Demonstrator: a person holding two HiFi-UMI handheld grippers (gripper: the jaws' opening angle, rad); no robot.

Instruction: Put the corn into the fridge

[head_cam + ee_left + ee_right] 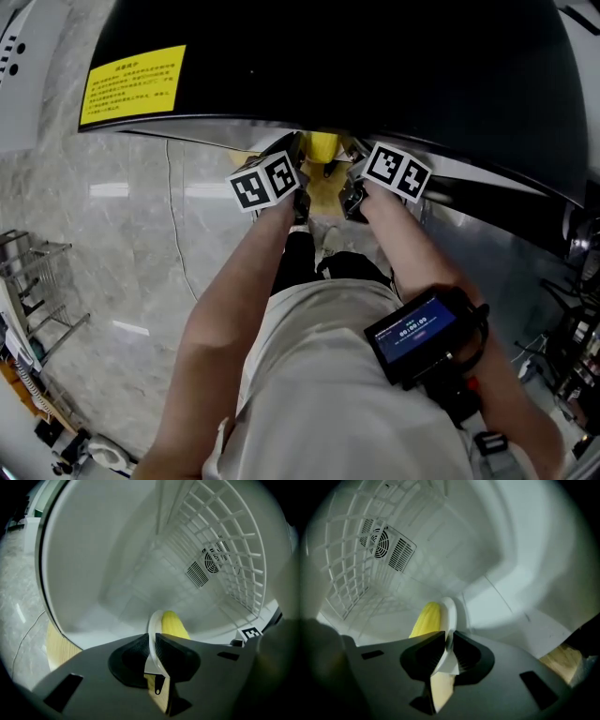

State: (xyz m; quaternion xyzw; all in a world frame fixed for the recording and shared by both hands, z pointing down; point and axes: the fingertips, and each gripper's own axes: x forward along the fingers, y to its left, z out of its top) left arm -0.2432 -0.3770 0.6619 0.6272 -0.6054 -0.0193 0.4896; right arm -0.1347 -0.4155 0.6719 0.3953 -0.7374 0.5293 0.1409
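The left gripper and right gripper, jaws clenched on opposite rims of a thin white plate, hold it inside the white plastic fridge. The yellow ear of corn lies on the plate, at one o'clock from the left jaws and eleven o'clock from the right.
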